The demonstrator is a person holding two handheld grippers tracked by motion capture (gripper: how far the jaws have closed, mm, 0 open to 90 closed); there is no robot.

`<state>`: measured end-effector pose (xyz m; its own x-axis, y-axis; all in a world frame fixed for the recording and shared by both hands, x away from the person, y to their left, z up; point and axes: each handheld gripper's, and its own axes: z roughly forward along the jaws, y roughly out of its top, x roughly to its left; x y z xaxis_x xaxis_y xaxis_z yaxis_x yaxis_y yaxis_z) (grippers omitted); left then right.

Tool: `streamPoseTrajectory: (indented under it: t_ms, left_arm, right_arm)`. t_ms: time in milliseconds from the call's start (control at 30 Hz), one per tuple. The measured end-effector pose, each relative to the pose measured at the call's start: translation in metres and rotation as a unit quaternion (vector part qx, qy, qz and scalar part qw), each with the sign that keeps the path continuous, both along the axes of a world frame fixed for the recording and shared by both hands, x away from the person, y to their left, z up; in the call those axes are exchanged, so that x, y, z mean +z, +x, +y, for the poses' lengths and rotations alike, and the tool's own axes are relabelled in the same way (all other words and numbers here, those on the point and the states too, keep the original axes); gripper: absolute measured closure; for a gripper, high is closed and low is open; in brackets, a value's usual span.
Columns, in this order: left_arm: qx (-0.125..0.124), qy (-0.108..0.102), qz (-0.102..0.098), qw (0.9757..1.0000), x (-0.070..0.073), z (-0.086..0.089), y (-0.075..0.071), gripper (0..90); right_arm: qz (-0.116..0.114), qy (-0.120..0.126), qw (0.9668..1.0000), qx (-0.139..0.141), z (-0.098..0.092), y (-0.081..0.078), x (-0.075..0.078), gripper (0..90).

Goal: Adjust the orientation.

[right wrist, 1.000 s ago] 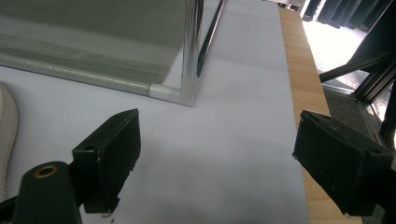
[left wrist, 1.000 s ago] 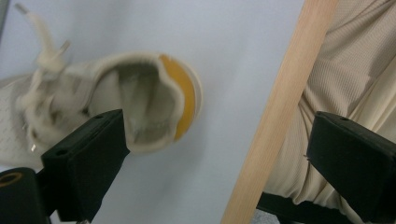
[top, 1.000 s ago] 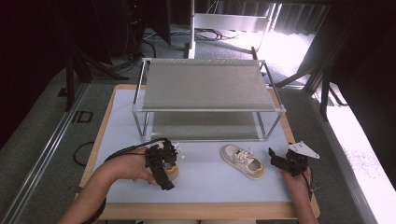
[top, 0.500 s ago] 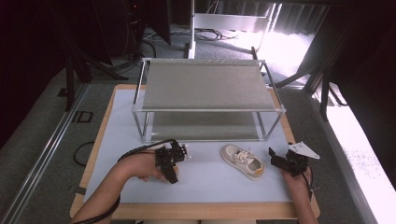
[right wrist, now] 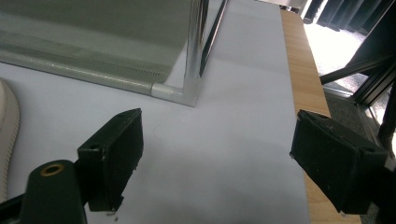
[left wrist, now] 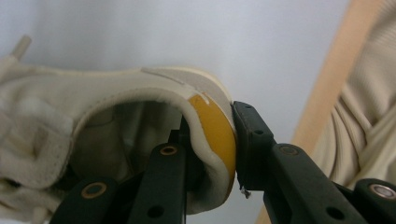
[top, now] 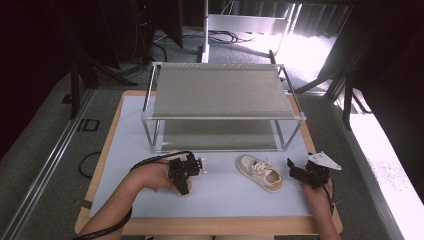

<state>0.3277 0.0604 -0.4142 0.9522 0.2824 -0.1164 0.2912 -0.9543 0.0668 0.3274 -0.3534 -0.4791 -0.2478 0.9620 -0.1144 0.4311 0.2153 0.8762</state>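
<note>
My left gripper (left wrist: 212, 131) is shut on the heel of a cream shoe (left wrist: 93, 116) with an orange-yellow heel lining. One jaw is inside the collar and the other outside. In the high view this left gripper (top: 183, 184) sits at the front left of the mat, and its shoe is mostly hidden under the hand. A second cream shoe (top: 259, 173) lies on the mat at the front right. Just to its right, my right gripper (top: 293, 171) points at its heel, apart from it. The right gripper (right wrist: 224, 154) is open with nothing between its jaws.
A two-level metal rack (top: 220, 90) with mesh shelves stands at the back of the pale blue mat (top: 225, 192). Its corner post (right wrist: 194, 70) is close ahead of the right gripper. The wooden table edge (right wrist: 299, 70) runs on the right.
The left gripper has shifted a little forward and to the right with the shoe's heel in it. The right gripper and the second shoe have stayed put.
</note>
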Motion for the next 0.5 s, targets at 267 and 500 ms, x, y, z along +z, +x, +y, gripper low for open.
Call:
streamPoseTrajectory:
  t_ms: [267,500]
  left_arm:
    - [-0.082,-0.005,-0.025,0.9963,0.021,-0.03,-0.011,78.3]
    - [-0.156,0.01,-0.022,0.9874,0.017,-0.063,-0.025,78.4]
  right_arm:
    - [0.0,-0.001,1.0,0.0,0.0,0.0,0.0,16.5]
    - [-0.001,0.001,1.0,0.002,0.0,-0.001,0.0,16.5]
